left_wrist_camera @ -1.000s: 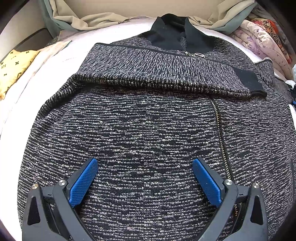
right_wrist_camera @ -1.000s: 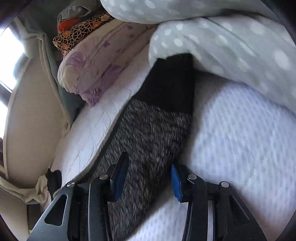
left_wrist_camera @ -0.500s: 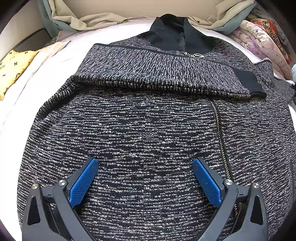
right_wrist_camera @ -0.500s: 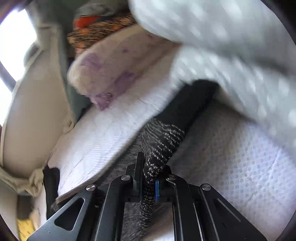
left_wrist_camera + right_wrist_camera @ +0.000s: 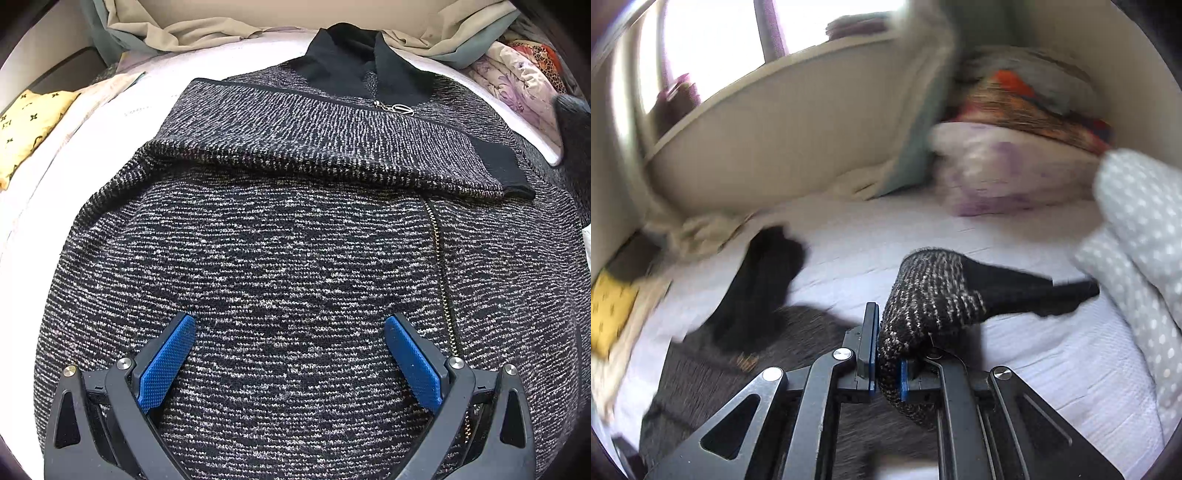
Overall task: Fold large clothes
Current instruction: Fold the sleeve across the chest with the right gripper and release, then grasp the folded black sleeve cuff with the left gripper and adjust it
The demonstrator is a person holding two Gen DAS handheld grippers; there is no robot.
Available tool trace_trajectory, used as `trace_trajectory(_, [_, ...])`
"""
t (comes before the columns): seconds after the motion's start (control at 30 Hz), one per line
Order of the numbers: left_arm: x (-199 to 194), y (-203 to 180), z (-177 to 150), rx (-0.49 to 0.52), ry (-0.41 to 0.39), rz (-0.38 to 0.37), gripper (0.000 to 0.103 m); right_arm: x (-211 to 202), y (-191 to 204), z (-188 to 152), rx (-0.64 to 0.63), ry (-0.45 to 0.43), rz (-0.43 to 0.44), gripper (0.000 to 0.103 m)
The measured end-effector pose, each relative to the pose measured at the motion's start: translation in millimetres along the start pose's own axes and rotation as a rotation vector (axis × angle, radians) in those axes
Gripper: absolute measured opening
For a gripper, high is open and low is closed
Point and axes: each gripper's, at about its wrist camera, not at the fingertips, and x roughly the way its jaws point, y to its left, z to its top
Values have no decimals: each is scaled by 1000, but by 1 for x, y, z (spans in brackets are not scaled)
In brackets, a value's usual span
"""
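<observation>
A black-and-white knit zip jacket (image 5: 295,251) with a black collar (image 5: 354,55) lies flat on the white bed. One sleeve (image 5: 332,147) is folded across its chest, black cuff (image 5: 498,166) to the right. My left gripper (image 5: 290,354) is open over the jacket's lower part, holding nothing. My right gripper (image 5: 886,354) is shut on the other sleeve (image 5: 931,295) and holds it lifted off the bed, with its black cuff (image 5: 1027,291) hanging to the right. The jacket body (image 5: 738,369) shows blurred below it.
A white mattress (image 5: 1052,354) lies under everything. A polka-dot duvet (image 5: 1137,229) and floral bedding (image 5: 1008,177) pile up on the right. A beige headboard (image 5: 798,140) and crumpled beige cloth (image 5: 177,33) are at the back. A yellow patterned pillow (image 5: 29,129) is at left.
My right gripper closed on the right sleeve, lifted it off the bed and swung toward the jacket. The left gripper stayed open and nearly still.
</observation>
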Motion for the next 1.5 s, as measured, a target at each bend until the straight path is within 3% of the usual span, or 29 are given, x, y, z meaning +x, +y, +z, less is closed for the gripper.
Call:
trace_trajectory(0.2, [0, 0, 0, -1, 6, -7, 103, 42, 122, -61, -311, 131, 11, 4])
trace_trajectory(0.4, [1, 4, 1, 3, 5, -14, 103, 75, 175, -134, -472, 250, 1, 5])
trace_trajectory(0.47, [1, 4, 0, 4, 4, -11, 103, 79, 177, -147, -504, 271, -34, 8])
trace_trajectory(0.53, [1, 3, -1, 4, 4, -9, 103, 83, 174, -153, -498, 317, -24, 22])
trace_trajectory(0.6, [1, 2, -1, 3, 3, -8, 103, 74, 169, -155, -486, 326, -28, 60])
trace_trajectory(0.67, [0, 2, -1, 3, 0, -6, 103, 57, 159, -153, -436, 329, -30, 69])
trace_trajectory(0.93, [-2, 0, -3, 3, -10, -8, 103, 7, 110, -167, -169, 446, 28, 72])
trace_trajectory(1.1, [-1, 5, 2, 4, -1, -21, 103, 2, 94, -198, -139, 402, -40, 75])
trace_trajectory(1.23, [0, 12, 12, -6, 41, -49, 103, 1, 101, -206, -212, 348, -66, 89])
trace_trajectory(1.37, [-9, 18, 22, -18, 62, -176, 103, 9, 104, -208, -212, 360, -89, 95])
trace_trajectory(1.5, [-24, 34, 35, -121, 39, -391, 95, 16, 109, -209, -221, 367, -99, 101])
